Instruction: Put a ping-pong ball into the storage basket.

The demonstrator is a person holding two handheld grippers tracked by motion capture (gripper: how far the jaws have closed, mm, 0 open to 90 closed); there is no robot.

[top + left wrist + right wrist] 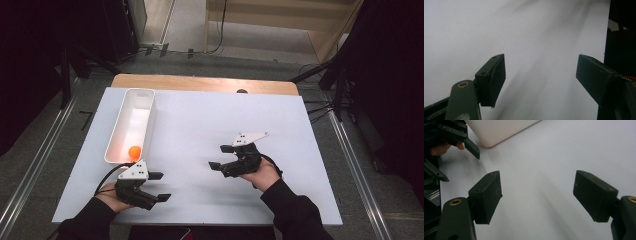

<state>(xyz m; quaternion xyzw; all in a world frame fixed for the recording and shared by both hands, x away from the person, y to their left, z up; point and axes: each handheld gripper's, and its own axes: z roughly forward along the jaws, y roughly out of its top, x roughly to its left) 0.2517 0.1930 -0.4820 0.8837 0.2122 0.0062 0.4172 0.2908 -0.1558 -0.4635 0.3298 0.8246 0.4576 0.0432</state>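
Both grippers, left [159, 186] & right [220, 156], gape empty at frame bottom; orange ball [134, 151] in white bin [116, 130] may roll off if nudged.

You have a small orange round ball [134, 151] lying in a long white plastic tray [145, 122], whose near end glows faintly orange around it. Your two black plastic grippers, left [159, 186] and right [220, 157], each carry a pale grey plate, over a plain white sheet [200, 125] on a light brown wooden table [200, 83].
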